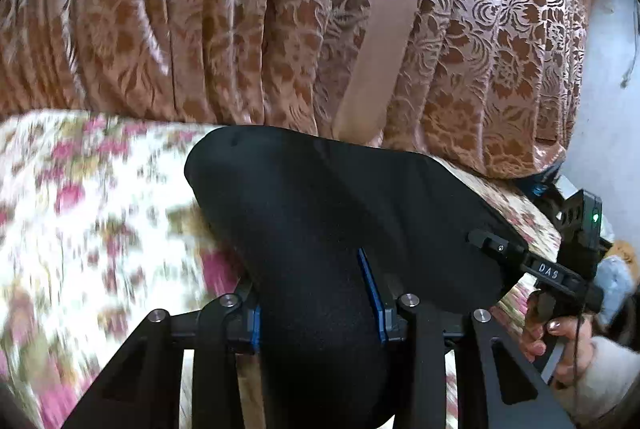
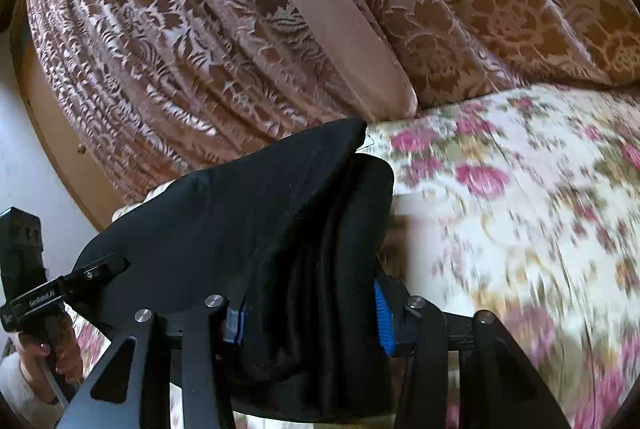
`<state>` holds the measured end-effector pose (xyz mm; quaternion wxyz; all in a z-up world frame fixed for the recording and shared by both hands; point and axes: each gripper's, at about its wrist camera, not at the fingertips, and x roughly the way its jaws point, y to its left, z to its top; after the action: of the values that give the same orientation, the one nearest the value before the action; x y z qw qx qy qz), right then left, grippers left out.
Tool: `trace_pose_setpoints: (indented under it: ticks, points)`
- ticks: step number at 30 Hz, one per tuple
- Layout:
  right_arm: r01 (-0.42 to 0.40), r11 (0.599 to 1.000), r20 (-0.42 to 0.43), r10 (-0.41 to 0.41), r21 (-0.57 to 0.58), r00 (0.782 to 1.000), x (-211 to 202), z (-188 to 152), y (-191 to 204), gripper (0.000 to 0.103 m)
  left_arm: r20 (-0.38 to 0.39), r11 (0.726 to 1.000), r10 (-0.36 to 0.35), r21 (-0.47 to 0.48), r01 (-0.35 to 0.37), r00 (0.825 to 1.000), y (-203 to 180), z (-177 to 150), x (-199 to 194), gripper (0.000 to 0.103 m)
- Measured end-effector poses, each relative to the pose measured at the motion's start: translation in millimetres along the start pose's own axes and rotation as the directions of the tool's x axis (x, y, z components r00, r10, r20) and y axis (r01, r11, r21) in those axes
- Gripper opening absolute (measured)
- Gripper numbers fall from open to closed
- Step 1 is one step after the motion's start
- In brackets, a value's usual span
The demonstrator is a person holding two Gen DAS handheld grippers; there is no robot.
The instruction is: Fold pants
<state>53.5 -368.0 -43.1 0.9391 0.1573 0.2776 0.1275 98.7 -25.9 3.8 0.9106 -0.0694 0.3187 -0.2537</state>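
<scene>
The black pants [image 1: 328, 213] hang bunched between the two grippers above a floral bedspread [image 1: 88, 213]. My left gripper [image 1: 316, 313] is shut on a thick fold of the pants, its blue pads [image 1: 372, 293] pressing the cloth. In the right wrist view my right gripper [image 2: 310, 313] is shut on several gathered layers of the pants [image 2: 256, 213]. The right gripper [image 1: 504, 249] shows at the right in the left wrist view, clamped on the cloth's far end. The left gripper [image 2: 100, 267] shows at the left in the right wrist view.
A brown floral curtain [image 1: 248, 13] with a plain tie band [image 1: 384, 29] hangs behind the bed. A pale wall [image 1: 608, 89] is at the right. The bedspread [image 2: 520, 213] spreads right in the right wrist view. The person's hand [image 1: 560, 345] holds the right gripper.
</scene>
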Motion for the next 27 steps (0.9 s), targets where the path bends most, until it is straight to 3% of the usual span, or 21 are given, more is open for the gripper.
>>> trace_pose_setpoints:
  ticks: [14, 18, 23, 25, 27]
  points:
    - [0.074, 0.997, 0.05, -0.073, -0.021, 0.996, 134.4, 106.5, -18.3, 0.047, 0.046, 0.994, 0.104, 0.034, -0.105, 0.994, 60.6, 82.2, 121.8, 0.04]
    - [0.128, 0.992, 0.047, -0.128, -0.003, 0.991, 170.1, 114.1, -31.3, 0.046, 0.041, 0.992, 0.12, 0.024, -0.122, 0.992, 81.9, 91.5, 155.3, 0.04]
    - [0.19, 0.979, 0.043, -0.188, -0.069, 0.981, 188.7, 102.3, -38.7, 0.039, 0.023, 0.988, 0.155, 0.024, -0.156, 0.988, 102.7, 71.7, 182.1, 0.045]
    - [0.188, 0.98, 0.043, -0.185, -0.072, 0.982, 190.9, 97.6, -40.8, 0.039, 0.02, 0.989, 0.149, -0.014, -0.148, 0.989, 110.5, 64.9, 183.2, 0.054]
    - [0.192, 0.979, 0.04, -0.19, -0.062, 0.981, 192.1, 96.0, -43.6, 0.048, 0.014, 0.989, 0.136, -0.068, -0.135, 0.991, 120.3, 63.5, 182.8, 0.063]
